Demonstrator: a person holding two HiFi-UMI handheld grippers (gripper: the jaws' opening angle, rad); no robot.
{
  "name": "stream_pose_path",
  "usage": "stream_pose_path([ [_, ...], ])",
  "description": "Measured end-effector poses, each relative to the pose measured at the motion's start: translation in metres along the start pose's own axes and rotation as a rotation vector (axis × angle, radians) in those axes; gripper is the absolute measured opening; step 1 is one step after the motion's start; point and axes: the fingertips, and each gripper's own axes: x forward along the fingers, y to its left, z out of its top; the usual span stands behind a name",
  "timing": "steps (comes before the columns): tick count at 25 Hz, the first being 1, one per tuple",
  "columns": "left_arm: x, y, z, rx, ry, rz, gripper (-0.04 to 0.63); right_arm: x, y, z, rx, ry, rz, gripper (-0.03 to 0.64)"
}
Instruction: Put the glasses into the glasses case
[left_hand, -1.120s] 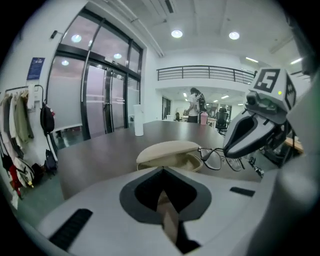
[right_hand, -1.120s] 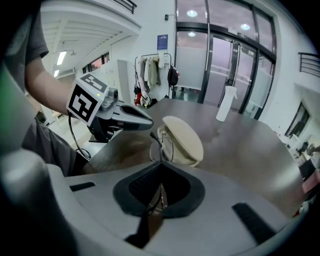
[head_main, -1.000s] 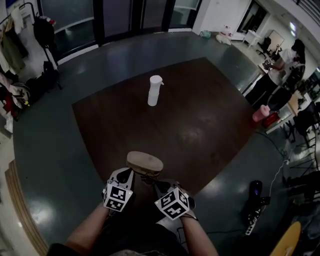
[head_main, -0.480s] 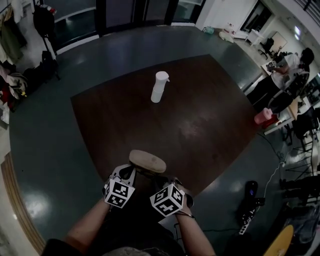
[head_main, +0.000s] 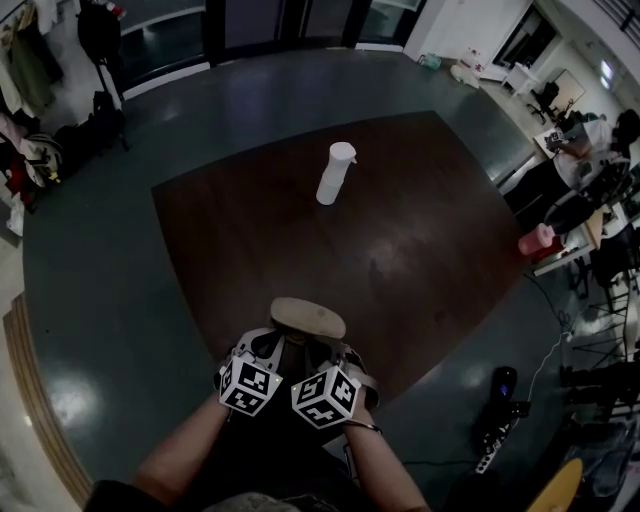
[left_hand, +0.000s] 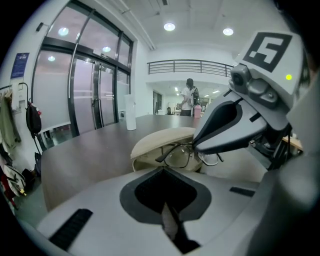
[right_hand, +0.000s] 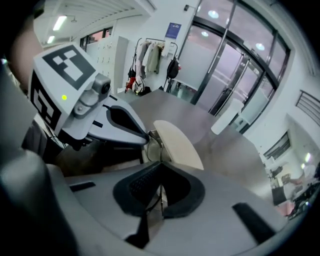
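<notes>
An open beige glasses case (head_main: 308, 318) lies near the front edge of the dark table (head_main: 420, 230). In the left gripper view its lid (left_hand: 160, 139) arches over thin dark-rimmed glasses (left_hand: 181, 156). My right gripper (head_main: 325, 350) is shut on the glasses; a thin wire arm (right_hand: 160, 199) runs through its jaws, and its tips (left_hand: 198, 147) hold the frame at the case mouth. My left gripper (head_main: 268, 345) is shut with nothing in it, tips (right_hand: 145, 135) right beside the case (right_hand: 177, 142). The head view hides the glasses behind the grippers.
A white spray bottle (head_main: 335, 172) stands upright at the far middle of the table. The table's front edge runs just below the grippers. Off to the right stand a person (head_main: 575, 160), desks and a pink object (head_main: 536, 240); coats hang at the far left.
Both grippers have closed in on the case and now stand side by side, the right one having shifted left. The case has kept its place.
</notes>
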Motion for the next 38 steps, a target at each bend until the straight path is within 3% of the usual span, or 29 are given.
stream_pose_path([
  [7,0.000,0.001,0.000,-0.023,0.006,-0.014,0.006,0.015,-0.004,0.009,-0.094,-0.041,-0.112,-0.012],
  [15,0.000,0.004,-0.001,-0.031,0.005,-0.021,0.006,0.020,-0.007,0.029,-0.165,-0.084,-0.163,-0.012],
  [20,-0.002,0.007,-0.003,-0.038,0.002,-0.023,0.006,0.030,-0.008,0.033,-0.273,-0.072,-0.222,-0.012],
  [26,-0.003,0.007,-0.004,-0.054,-0.001,-0.025,0.006,0.042,-0.003,0.021,-0.311,-0.020,-0.156,-0.012],
  [38,-0.001,0.004,-0.002,-0.057,-0.008,-0.034,0.006,0.051,0.000,0.012,-0.323,-0.012,-0.062,-0.011],
])
